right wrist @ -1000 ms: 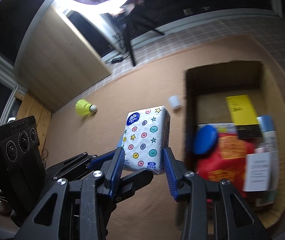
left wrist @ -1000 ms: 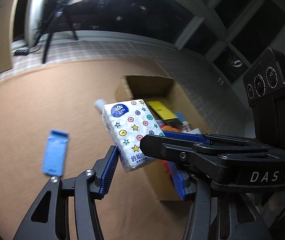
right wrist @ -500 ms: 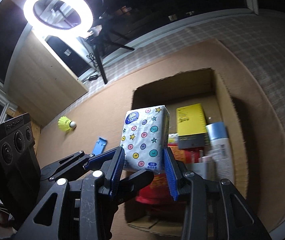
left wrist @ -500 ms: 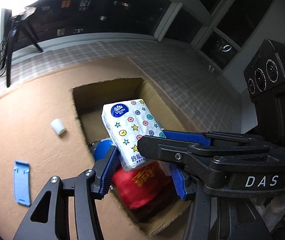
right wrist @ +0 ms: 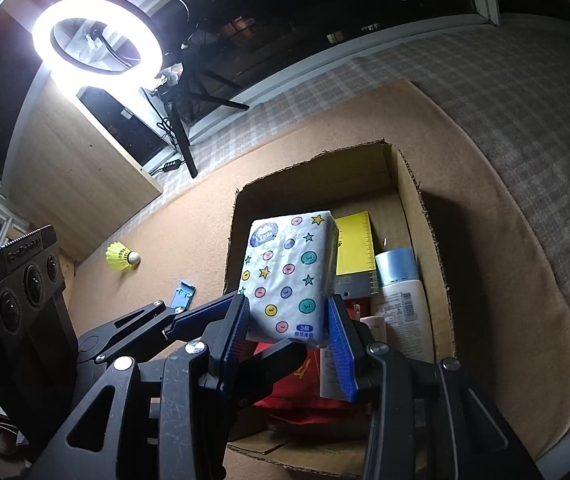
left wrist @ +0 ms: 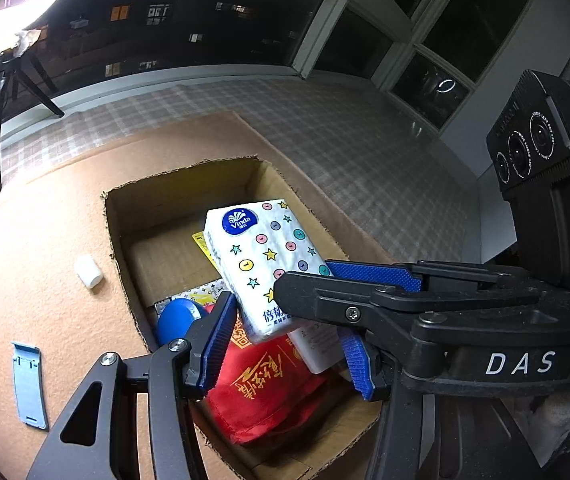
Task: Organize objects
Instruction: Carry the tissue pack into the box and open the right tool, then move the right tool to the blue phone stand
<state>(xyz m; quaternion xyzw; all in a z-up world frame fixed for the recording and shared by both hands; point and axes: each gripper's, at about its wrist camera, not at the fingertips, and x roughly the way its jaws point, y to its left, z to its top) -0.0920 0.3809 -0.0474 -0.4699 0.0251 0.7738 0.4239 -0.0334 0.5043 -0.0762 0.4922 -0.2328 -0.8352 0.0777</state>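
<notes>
My right tongs (right wrist: 289,322) are clamping the lower end of the tissue pack (right wrist: 291,276), holding it above the open cardboard box (right wrist: 425,204) on the tan mat (right wrist: 505,280). My left tongs (left wrist: 285,344) are opening; the pack is sitting between their pads, and I cannot tell whether they are pressing it. The left view is showing a blue ball (left wrist: 177,320), a red bag (left wrist: 269,392) and a white cylinder (left wrist: 89,271) outside the box. Only the right view is showing the yellow shuttlecock (right wrist: 121,257), yellow booklet (right wrist: 355,246) and white bottle (right wrist: 403,300).
</notes>
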